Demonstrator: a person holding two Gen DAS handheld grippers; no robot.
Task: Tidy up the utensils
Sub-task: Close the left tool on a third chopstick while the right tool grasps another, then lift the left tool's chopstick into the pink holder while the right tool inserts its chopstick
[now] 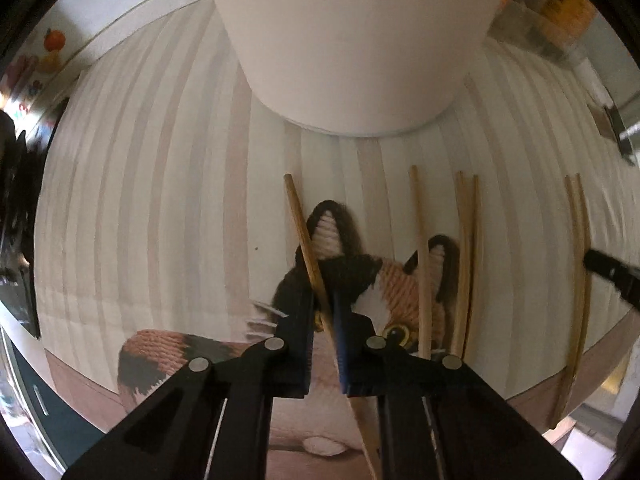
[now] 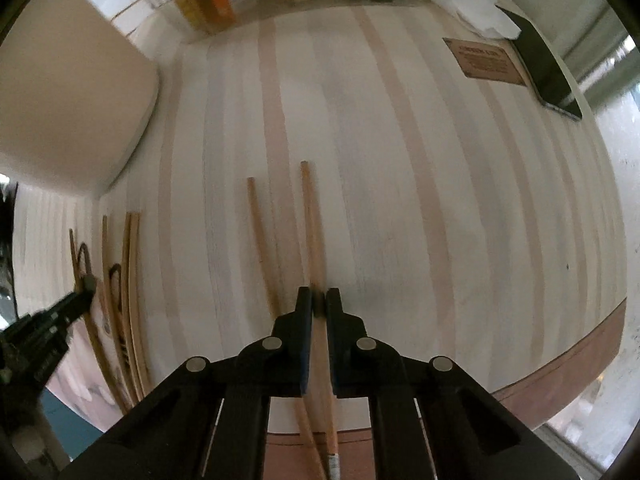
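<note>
Slippage is the risk: left gripper (image 1: pixel 325 300) clamps one chopstick (image 1: pixel 306 240) lying over the cat mat (image 1: pixel 400 280); right gripper (image 2: pixel 319 300) pinches another chopstick (image 2: pixel 311 224) on the table (image 2: pixel 420 200). Both grips look narrow and off-centre, so either stick could pivot before reaching the white holder (image 1: pixel 352 40).

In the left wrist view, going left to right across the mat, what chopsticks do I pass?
Chopstick held in the left claw → single chopstick across the cat's ear → touching pair → pair at the mat's right side, beside the right claw.
</note>
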